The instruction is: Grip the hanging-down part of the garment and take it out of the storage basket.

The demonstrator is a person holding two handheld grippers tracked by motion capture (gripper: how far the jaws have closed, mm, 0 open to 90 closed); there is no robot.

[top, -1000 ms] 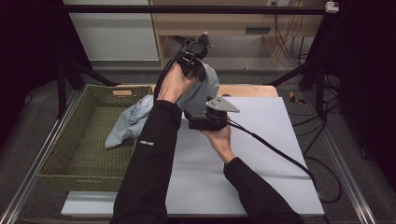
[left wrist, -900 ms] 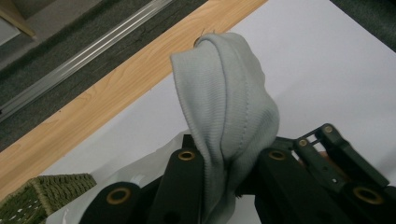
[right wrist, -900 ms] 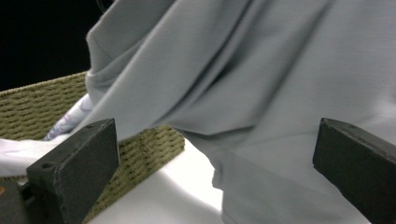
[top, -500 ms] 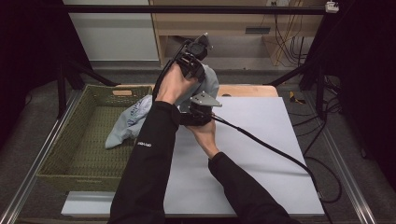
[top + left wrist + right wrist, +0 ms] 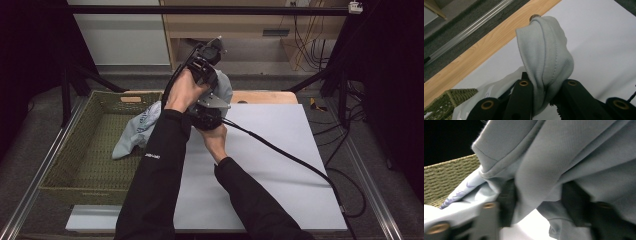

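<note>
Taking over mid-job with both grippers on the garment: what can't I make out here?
- High view: right gripper jaws, hidden under the left forearm and garment.
- Right gripper view: blurred; whether the pads press the cloth is unclear.
- Left gripper view: the garment's lower end, cut off by the bottom edge.
- High view: print on the garment, too small.
- High view: basket near corner, behind the sleeve.

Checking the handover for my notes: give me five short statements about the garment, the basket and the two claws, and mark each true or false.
1. The left claw is shut on the pale blue garment. True.
2. The garment lies folded flat on the white sheet. False: it hangs bunched from the claws, trailing into the basket.
3. The woven basket sits left of the white sheet. True.
4. The basket is red plastic. False: it is woven and olive green.
5. Garment fabric lies between the jaws of the right claw, which have just been closing. True.
</note>
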